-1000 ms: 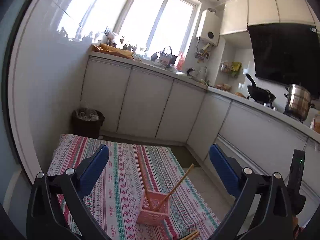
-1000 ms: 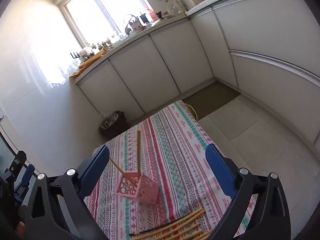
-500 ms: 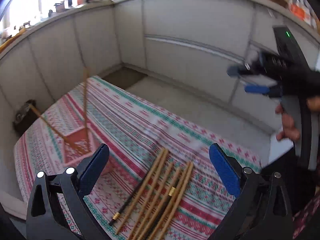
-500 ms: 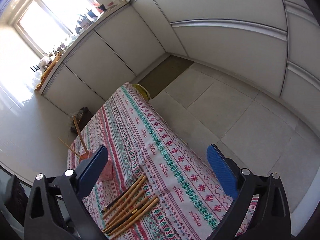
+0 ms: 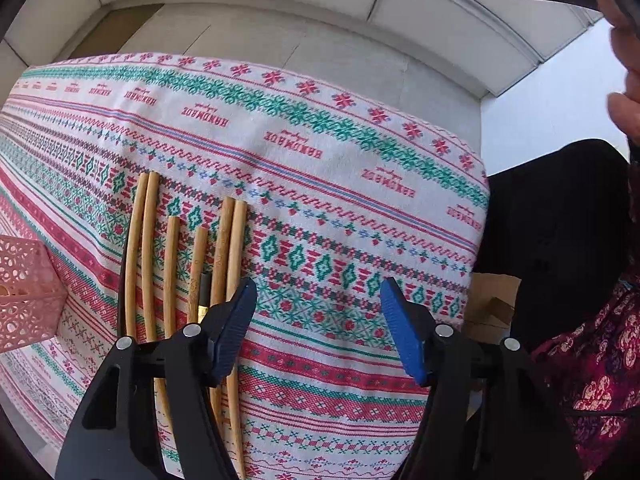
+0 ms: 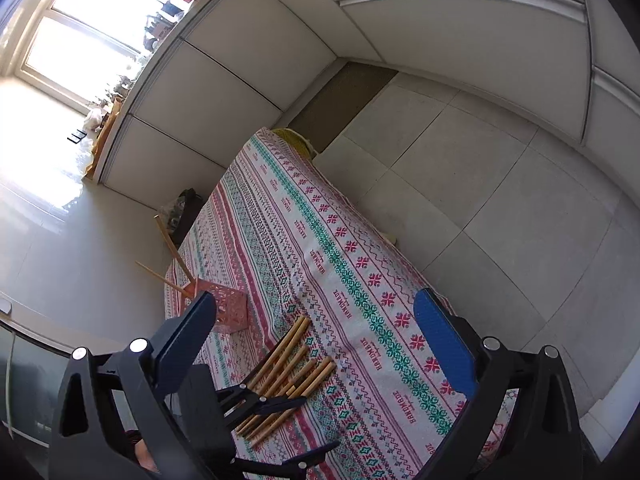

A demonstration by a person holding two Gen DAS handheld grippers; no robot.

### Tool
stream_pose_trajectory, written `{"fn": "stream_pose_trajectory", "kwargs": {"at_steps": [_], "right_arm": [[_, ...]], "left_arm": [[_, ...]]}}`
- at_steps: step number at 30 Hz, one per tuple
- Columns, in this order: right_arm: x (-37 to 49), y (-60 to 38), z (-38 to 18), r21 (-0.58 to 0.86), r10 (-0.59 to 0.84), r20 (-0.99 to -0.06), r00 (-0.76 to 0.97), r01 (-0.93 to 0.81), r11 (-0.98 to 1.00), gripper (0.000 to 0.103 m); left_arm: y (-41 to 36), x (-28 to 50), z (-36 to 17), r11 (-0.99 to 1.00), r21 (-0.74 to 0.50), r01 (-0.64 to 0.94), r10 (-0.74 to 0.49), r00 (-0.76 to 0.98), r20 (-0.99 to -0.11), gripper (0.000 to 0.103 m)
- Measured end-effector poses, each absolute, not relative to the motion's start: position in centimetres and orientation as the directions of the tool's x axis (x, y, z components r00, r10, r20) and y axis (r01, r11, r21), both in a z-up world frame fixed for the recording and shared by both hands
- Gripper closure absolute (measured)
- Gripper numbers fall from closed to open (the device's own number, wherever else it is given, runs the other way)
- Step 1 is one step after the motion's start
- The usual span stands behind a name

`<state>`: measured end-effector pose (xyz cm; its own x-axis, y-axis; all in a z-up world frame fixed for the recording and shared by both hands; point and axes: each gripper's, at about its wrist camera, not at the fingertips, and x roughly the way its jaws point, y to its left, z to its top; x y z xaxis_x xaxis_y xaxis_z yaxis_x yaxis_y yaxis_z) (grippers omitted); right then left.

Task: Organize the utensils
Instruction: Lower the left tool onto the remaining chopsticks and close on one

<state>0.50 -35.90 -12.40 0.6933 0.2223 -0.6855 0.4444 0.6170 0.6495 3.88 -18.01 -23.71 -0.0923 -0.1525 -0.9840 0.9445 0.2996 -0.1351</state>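
Note:
Several wooden chopsticks lie side by side on the patterned tablecloth; they also show in the right wrist view. A pink perforated holder stands to their left, and in the right wrist view it holds two chopsticks. My left gripper is open and low over the cloth, its left finger over the rightmost chopsticks. It shows in the right wrist view over the bundle. My right gripper is open, empty and held high above the table.
The table's right edge drops to a tiled floor. White kitchen cabinets run along the far walls. A dark bin stands beyond the table's far end. A cardboard box sits below the table edge.
My left gripper has dropped and tilted down over the chopsticks on the cloth. My right gripper has shifted a little, and the left gripper has come into its view.

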Motion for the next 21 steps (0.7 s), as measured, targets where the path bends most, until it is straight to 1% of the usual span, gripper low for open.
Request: {"fn": "stream_pose_trajectory", "kwargs": {"at_steps": [1, 2, 5, 13, 17, 21], "right_arm": [[0.4, -36.0, -12.4, 0.653, 0.226, -0.683, 0.694, 0.442, 0.615, 0.007], [0.4, -36.1, -12.4, 0.656, 0.231, -0.681, 0.695, 0.439, 0.614, 0.007], [0.2, -36.4, -12.4, 0.665, 0.242, -0.677, 0.695, 0.436, 0.607, 0.007], [-0.2, -37.3, -12.7, 0.676, 0.243, -0.676, 0.695, 0.454, 0.58, 0.007], [-0.1, -37.3, -12.9, 0.68, 0.251, -0.676, 0.692, 0.456, 0.574, 0.007], [-0.1, -37.5, -13.0, 0.682, 0.252, -0.677, 0.692, 0.46, 0.568, 0.007]], "left_arm": [[-18.1, 4.2, -24.0, 0.309, -0.132, 0.942, -0.143, -0.091, -0.986, 0.044], [-18.2, 4.5, -24.2, 0.313, -0.134, 0.94, -0.136, -0.096, -0.986, 0.048], [-18.5, 5.4, -24.8, 0.315, -0.137, 0.939, -0.12, -0.104, -0.987, 0.051], [-20.1, 6.9, -26.5, 0.292, -0.091, 0.952, -0.074, -0.072, -0.995, 0.051], [-21.2, 6.7, -25.6, 0.273, -0.091, 0.958, -0.098, -0.066, -0.993, 0.051], [-22.1, 7.6, -25.8, 0.279, -0.07, 0.958, -0.077, -0.05, -0.996, 0.05]]}}
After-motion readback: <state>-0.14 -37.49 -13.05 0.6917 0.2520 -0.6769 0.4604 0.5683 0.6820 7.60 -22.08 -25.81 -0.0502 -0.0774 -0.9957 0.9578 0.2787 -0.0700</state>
